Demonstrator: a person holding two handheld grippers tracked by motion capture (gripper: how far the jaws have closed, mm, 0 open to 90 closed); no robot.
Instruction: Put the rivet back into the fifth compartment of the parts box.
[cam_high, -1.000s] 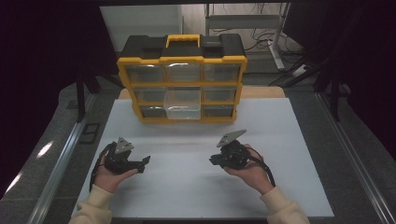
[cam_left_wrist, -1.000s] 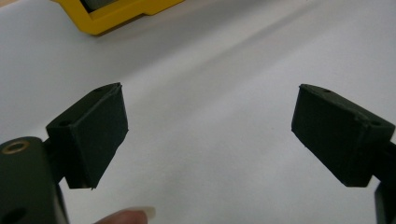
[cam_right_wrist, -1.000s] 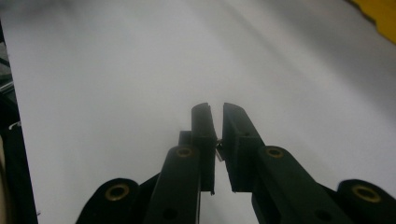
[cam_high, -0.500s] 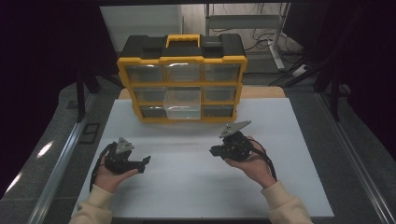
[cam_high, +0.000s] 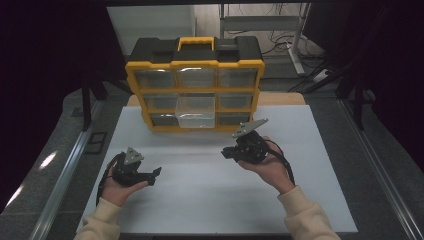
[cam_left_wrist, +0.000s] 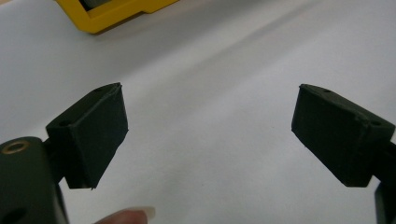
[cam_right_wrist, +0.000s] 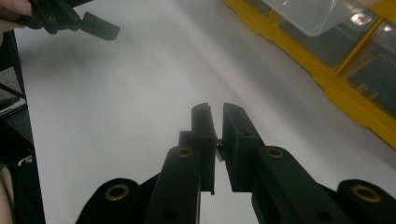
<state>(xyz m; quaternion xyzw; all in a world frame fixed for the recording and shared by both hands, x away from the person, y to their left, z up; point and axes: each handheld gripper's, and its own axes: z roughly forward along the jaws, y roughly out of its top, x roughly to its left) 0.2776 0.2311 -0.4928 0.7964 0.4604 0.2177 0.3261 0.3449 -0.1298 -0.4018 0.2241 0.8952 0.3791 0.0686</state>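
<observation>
Your right gripper (cam_right_wrist: 216, 122) is clenched on something tiny; your left gripper (cam_left_wrist: 210, 135) gapes, released. Loosen while lifting towards the far open drawer (cam_high: 196, 111) and it could drop.

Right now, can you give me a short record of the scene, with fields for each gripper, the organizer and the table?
left gripper: open, nothing between its jaws, low over the table
right gripper: shut, holds nothing visible, in front of the organizer
organizer: yellow and black, upright at the table's far edge
drawer: clear, middle column, pulled out
table: white
</observation>
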